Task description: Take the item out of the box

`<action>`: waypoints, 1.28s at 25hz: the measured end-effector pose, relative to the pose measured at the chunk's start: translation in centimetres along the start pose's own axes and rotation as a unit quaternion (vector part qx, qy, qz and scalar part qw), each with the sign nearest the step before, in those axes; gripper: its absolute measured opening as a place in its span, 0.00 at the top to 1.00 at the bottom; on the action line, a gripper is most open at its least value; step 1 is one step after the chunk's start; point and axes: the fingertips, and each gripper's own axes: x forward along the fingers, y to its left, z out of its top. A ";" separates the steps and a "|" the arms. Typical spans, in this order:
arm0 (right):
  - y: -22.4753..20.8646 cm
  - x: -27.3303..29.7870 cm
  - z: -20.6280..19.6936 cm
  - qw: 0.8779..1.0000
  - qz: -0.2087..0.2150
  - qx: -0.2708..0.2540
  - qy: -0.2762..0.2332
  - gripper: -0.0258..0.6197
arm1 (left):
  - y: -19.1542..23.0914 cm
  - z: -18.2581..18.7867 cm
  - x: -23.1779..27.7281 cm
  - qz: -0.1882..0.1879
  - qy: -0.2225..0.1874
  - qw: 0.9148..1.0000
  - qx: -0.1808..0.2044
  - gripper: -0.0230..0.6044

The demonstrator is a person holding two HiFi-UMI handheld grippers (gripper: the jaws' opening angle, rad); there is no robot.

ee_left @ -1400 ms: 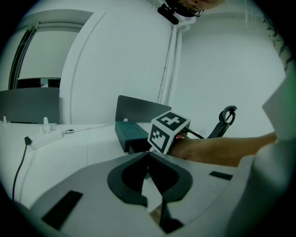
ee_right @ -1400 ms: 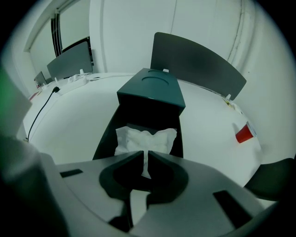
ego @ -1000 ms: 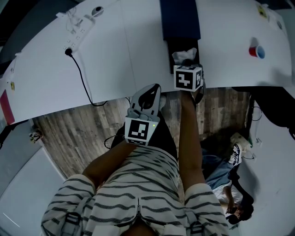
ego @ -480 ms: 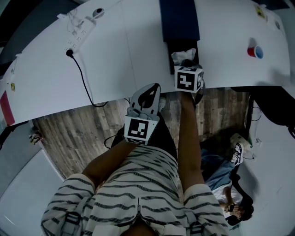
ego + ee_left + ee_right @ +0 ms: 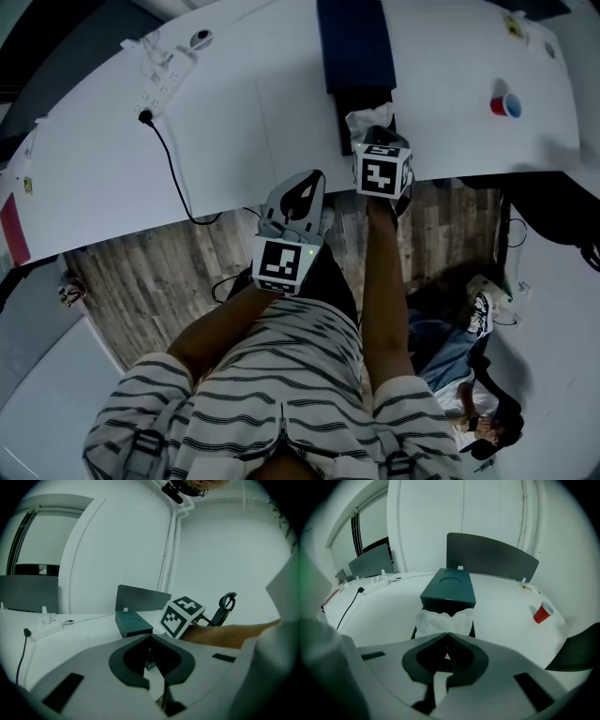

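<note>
A dark blue box (image 5: 352, 42) lies on the white table (image 5: 234, 122), its drawer (image 5: 349, 112) pulled out toward me. A crumpled white tissue (image 5: 443, 619) sticks out of the drawer, also visible as tissue (image 5: 368, 120) from above. My right gripper (image 5: 448, 633) is shut on the tissue's near edge; its marker cube (image 5: 382, 173) hides the jaws in the head view. My left gripper (image 5: 298, 199) hangs at the table's front edge, over the floor. It is shut with nothing in it, its jaws meeting in the left gripper (image 5: 150, 636) view.
A red cup (image 5: 542, 612) stands on the table to the right of the box. A power strip (image 5: 159, 80) and its black cable (image 5: 173, 164) lie at the left. A dark panel (image 5: 492, 555) stands behind the box. The wooden floor (image 5: 159, 272) lies below.
My right gripper has drawn back a little toward the table's edge with the tissue in it. The left gripper has stayed where it was.
</note>
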 end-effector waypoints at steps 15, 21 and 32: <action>0.8 -5.0 1.5 0.996 0.016 0.033 -0.079 0.93 | -0.3 2.4 -2.2 -0.006 -0.019 1.000 0.000 0.92; 0.8 -7.6 2.6 0.991 0.022 0.050 -0.125 0.93 | -0.6 3.8 -2.5 -0.010 -0.032 0.999 0.008 0.92; 1.5 -13.5 4.6 0.975 0.028 0.077 -0.205 0.93 | -0.9 5.7 -4.2 -0.015 -0.050 0.998 0.020 0.92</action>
